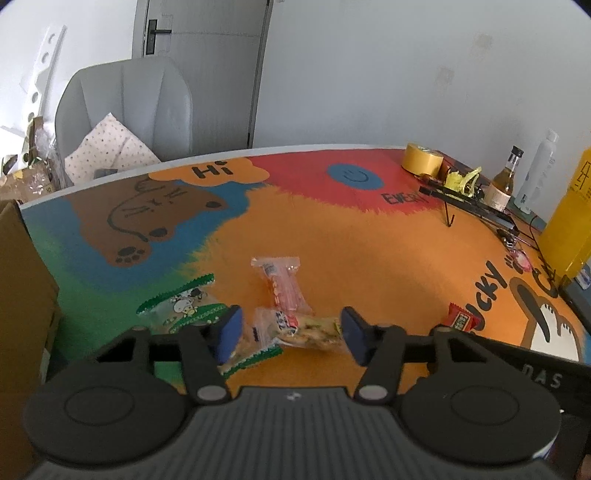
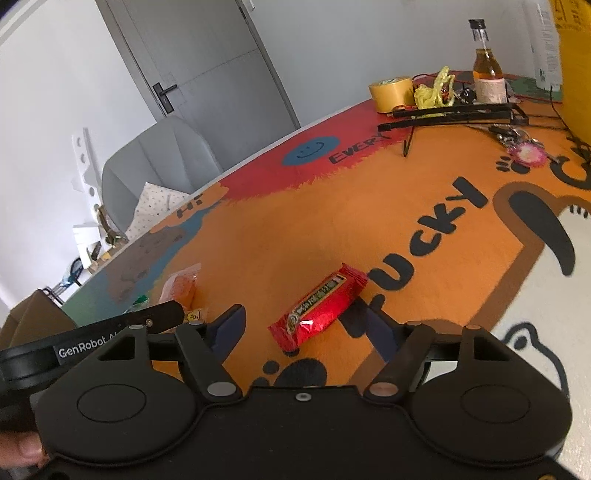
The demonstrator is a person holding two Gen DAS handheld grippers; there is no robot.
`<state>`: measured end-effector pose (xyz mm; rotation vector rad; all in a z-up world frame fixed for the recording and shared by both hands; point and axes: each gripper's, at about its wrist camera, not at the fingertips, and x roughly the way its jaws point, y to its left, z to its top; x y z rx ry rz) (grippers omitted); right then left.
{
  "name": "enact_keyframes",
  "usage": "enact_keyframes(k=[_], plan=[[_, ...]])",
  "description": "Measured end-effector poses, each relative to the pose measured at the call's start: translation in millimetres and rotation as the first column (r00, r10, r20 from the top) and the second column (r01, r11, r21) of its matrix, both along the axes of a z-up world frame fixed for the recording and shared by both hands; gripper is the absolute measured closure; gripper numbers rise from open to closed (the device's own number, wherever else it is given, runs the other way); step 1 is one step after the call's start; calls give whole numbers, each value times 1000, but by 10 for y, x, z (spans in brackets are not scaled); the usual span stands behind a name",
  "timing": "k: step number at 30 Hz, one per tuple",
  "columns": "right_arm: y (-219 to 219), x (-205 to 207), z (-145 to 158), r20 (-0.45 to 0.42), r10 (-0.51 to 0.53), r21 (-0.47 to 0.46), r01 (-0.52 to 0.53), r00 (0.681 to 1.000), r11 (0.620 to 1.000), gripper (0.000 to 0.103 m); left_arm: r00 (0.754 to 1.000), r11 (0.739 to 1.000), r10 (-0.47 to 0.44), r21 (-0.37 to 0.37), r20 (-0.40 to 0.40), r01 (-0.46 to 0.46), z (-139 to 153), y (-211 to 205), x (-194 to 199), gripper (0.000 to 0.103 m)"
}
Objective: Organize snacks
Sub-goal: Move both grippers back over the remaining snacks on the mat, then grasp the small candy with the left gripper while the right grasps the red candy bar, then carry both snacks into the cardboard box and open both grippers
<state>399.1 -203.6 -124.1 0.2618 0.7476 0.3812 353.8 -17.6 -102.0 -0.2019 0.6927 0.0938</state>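
Grippers angled down over snacks on the cartoon mat (image 1: 369,251)

Left gripper (image 1: 291,332) brackets a clear-wrapped cracker pack (image 1: 310,330) – jaws part-open, right pad at its end, left pad near, grip uncertain; right gripper (image 2: 306,328) straddles the red snack bar (image 2: 319,308) – pads clear of it, holding nothing

Soft daylight, fisheye-warped edges, slight blur

white walls (image 1: 369,74), grey door (image 1: 199,29), grey chair (image 1: 125,99).
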Motion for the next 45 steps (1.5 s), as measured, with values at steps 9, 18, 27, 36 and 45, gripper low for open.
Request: enact_keyframes(k=[9, 18, 27, 36, 45], plan=[[217, 69, -9, 8, 5, -92, -5, 1000, 996, 78, 1000, 998, -4, -55, 12, 5, 62, 69, -78, 83], [81, -180, -9, -5, 7, -32, -7, 1000, 999, 83, 999, 997, -19, -76, 31, 21, 122, 87, -306, 83], [33, -453, 104, 21, 27, 14, -27, 999, 1000, 83, 996, 996, -31, -85, 85, 38, 321, 79, -582, 83], [182, -637, 346, 78, 60, 36, -63, 995, 997, 83, 990, 996, -5, -85, 144, 17, 575, 253, -834, 83], [481, -829, 599, 134, 118, 45, -125, 984, 991, 83, 978, 996, 50, -79, 201, -35, 832, 562, -1098, 83]])
